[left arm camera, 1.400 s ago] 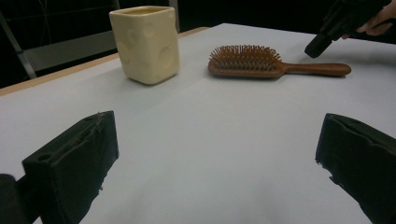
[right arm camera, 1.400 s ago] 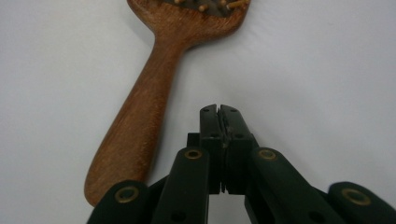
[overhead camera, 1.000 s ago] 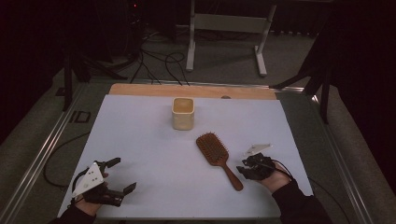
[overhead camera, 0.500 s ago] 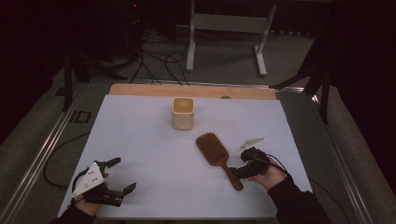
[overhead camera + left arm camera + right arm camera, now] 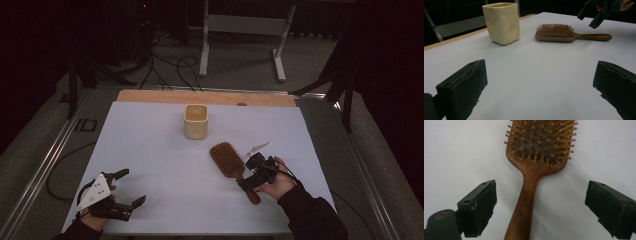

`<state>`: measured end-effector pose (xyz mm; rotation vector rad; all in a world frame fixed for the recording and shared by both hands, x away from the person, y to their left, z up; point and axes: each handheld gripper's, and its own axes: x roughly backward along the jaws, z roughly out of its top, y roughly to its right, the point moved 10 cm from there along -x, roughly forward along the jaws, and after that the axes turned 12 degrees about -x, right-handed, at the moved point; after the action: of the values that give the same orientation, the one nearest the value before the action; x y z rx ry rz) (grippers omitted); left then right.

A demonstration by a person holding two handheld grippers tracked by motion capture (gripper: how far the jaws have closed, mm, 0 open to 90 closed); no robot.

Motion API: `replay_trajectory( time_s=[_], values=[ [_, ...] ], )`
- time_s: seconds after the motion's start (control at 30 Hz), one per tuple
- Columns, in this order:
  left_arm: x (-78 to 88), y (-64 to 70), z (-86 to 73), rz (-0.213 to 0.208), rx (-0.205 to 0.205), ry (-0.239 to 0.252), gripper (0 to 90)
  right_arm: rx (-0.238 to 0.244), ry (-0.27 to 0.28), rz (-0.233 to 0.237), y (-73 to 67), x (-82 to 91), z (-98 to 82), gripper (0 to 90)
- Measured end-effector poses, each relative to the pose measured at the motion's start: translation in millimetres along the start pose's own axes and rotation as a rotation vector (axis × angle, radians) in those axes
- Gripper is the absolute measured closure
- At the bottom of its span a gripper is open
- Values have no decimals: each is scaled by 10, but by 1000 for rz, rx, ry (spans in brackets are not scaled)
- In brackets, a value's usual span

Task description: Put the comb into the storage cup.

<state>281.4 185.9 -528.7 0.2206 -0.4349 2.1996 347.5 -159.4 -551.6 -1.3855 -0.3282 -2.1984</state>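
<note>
Cream ceramic cup (image 5: 195,121) stands upright mid-frame, contents unseen, while my right gripper (image 5: 540,207), jaws just opened wide, straddles the wooden hairbrush (image 5: 534,170) handle untouched.

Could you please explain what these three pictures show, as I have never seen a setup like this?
A person sits at a table covered with a white sheet and holds a two-jaw tool in each hand. The high view looks down from above; the other two come from cameras riding on each tool, looking along its black jaws. On the sheet lie a wooden hairbrush, bristles up, and a cream cup. The left gripper rests open, holding nothing. The right gripper has just been opening; the brush handle lies between its jaws, ungripped.
</note>
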Motion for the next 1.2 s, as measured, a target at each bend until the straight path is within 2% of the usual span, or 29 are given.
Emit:
replay_trajectory(
  time_s=[0.1, 0.33, 0.43, 0.53, 0.7, 0.8, 1.0, 1.07, 1.2],
  values=[
    [2, -5, -1, 2, 4, 1, 0, -1, 5, 6, -22, -3, 60, 136],
    [4, -7, 6, 1, 6, 6, 0, 6, -20, -21, -50, -32, 150, 176],
    [4, -6, -1, -1, 9, 3, 0, -2, -62, -9, -68, -59, 151, 227],
    [7, -4, 3, -3, 8, 5, 0, -46, -123, 17, -78, -105, 127, 239],
    [6, -3, 6, -4, 11, 7, 0, -67, -178, 3, -76, -174, 77, 257],
    [4, -1, 0, -5, 13, 4, 0, -85, -214, 11, -105, -208, 37, 276],
    [3, -3, 0, -4, 13, 3, 1, -121, -275, 23, -154, -254, -25, 395],
    [3, 1, 4, -5, 12, 5, 1, -112, -294, 16, -152, -267, -47, 448],
    [4, 0, 2, -8, 14, 5, 0, -113, -319, 1, -157, -292, -67, 491]
  ],
)
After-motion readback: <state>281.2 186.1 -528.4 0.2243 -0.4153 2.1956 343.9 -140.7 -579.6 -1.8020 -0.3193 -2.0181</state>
